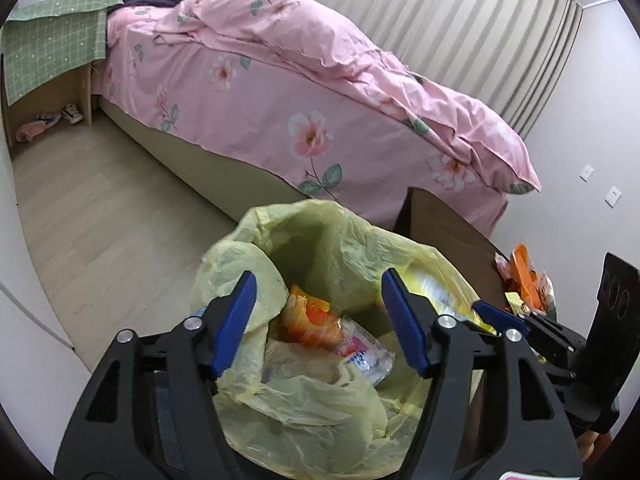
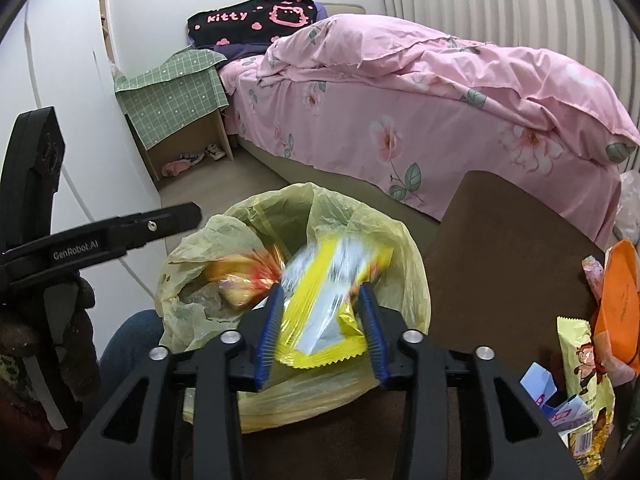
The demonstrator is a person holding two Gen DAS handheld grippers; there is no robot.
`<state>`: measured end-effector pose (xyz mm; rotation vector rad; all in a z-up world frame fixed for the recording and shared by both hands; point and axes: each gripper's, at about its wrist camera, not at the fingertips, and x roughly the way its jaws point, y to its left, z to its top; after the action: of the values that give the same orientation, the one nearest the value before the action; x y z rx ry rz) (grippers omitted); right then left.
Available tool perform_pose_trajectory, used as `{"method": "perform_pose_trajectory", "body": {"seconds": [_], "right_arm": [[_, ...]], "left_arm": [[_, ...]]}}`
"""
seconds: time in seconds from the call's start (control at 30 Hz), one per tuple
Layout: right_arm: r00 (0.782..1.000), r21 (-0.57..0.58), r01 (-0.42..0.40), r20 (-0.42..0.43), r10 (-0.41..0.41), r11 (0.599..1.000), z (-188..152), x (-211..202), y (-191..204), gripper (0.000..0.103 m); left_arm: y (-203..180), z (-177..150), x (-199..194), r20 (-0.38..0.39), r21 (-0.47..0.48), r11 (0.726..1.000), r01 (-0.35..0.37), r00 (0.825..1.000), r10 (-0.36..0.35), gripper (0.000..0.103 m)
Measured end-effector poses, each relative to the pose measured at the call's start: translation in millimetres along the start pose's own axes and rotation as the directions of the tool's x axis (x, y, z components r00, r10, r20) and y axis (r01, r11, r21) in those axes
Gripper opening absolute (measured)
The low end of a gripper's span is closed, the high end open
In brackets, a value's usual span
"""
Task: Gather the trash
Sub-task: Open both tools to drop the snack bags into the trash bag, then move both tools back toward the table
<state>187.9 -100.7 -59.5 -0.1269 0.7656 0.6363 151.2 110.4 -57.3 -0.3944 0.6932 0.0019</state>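
By the bed (image 2: pixel 400 120), yellow wrapper (image 2: pixel 320 312) between right gripper (image 2: pixel 322 328) fingers, over bag (image 2: pixel 400 248).

Pink floral bed (image 1: pixel 304 92), pleated curtains (image 1: pixel 460 20), pale wood floor (image 1: pixel 100 208).

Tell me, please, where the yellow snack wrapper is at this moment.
In the right wrist view the yellow snack wrapper sits low in the centre, between the open jaws of the right gripper, over the mouth of the yellow trash bag.
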Motion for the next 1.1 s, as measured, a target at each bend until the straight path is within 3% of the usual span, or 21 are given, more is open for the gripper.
{"method": "perform_pose_trajectory", "body": {"seconds": [0.23, 0.4, 0.73, 0.9, 1.1], "right_arm": [[0.999, 0.017, 0.024, 0.039, -0.025, 1.000, -7.3, -25.3, -6.4, 0.046], [0.993, 0.055, 0.085, 0.071, -0.089, 0.995, -19.9, -58.0, -22.6, 0.046], [0.959, 0.171, 0.230, 0.126, -0.253, 0.958, -83.0, -143.8, -70.9, 0.051], [0.933, 0.240, 0.301, 0.128, -0.338, 0.923, -114.6, -175.9, -93.0, 0.052], [0.914, 0.315, 0.330, 0.128, -0.385, 0.890, -150.4, -197.8, -115.8, 0.052]], "left_arm": [[-6.2, -0.6, -17.4, 0.058, 0.009, 1.000, -0.004, 0.998, 0.004, 0.065], [-31.6, -8.4, -29.3, 0.076, 0.106, 0.994, 0.026, 0.996, -0.034, 0.067], [-103.6, -37.2, -38.3, 0.021, 0.301, 0.945, 0.131, 0.989, -0.144, 0.067], [-132.1, -52.5, -37.8, -0.024, 0.358, 0.917, 0.177, 0.983, -0.181, 0.067], [-160.1, -71.6, -35.4, -0.085, 0.403, 0.887, 0.226, 0.974, -0.210, 0.067]]}}
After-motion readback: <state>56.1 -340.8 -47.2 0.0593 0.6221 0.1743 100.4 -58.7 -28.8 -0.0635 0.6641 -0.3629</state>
